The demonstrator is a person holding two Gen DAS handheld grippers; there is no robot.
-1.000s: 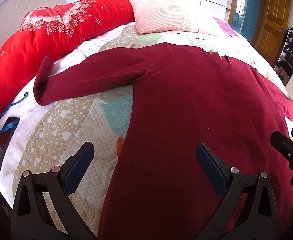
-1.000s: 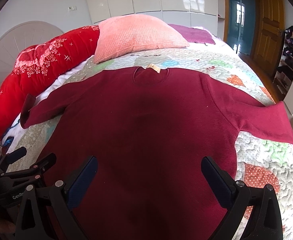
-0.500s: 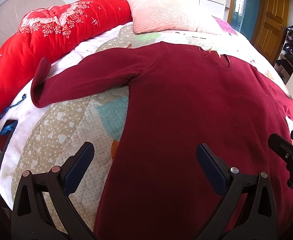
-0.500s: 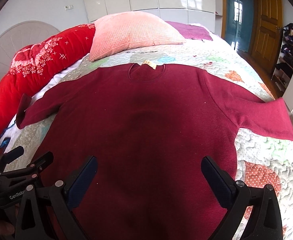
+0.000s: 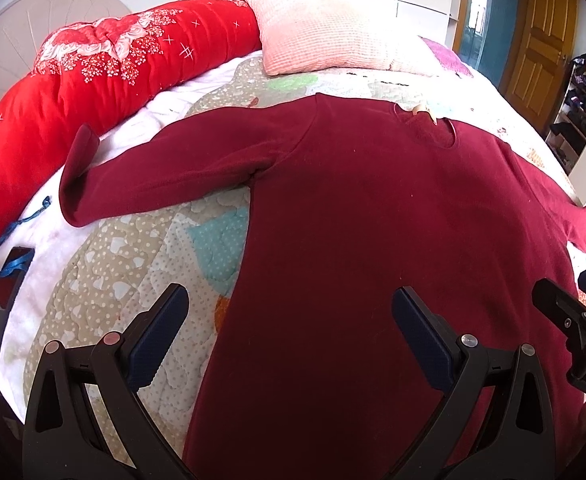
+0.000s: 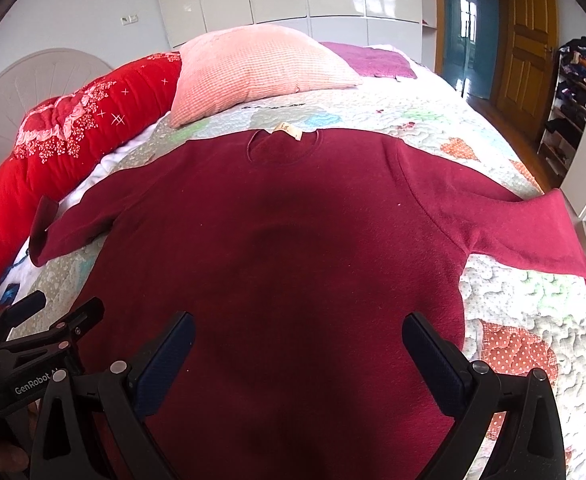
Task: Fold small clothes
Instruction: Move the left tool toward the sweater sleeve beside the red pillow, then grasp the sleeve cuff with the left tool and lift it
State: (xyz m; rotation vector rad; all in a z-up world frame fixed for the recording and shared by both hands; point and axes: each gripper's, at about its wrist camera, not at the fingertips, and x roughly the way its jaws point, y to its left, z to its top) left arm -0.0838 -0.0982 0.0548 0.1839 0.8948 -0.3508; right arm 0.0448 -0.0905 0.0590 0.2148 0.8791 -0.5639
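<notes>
Maroon sweater spread flat on quilt, sleeves outstretched, neck label showing, both tools spread wide, empty

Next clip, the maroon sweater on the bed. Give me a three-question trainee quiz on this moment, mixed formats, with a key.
1. True or false: the maroon sweater lies spread flat with both sleeves stretched out.
2. What does the left gripper hold? A) a sleeve B) the hem C) nothing
3. Fill in: beyond the sweater's collar lies a pink ____.

Key
1. True: the body is flat and neither sleeve is folded in.
2. C: both the left gripper and the right gripper are open above the lower part of the sweater.
3. Pillow, beside the red quilt.
</notes>
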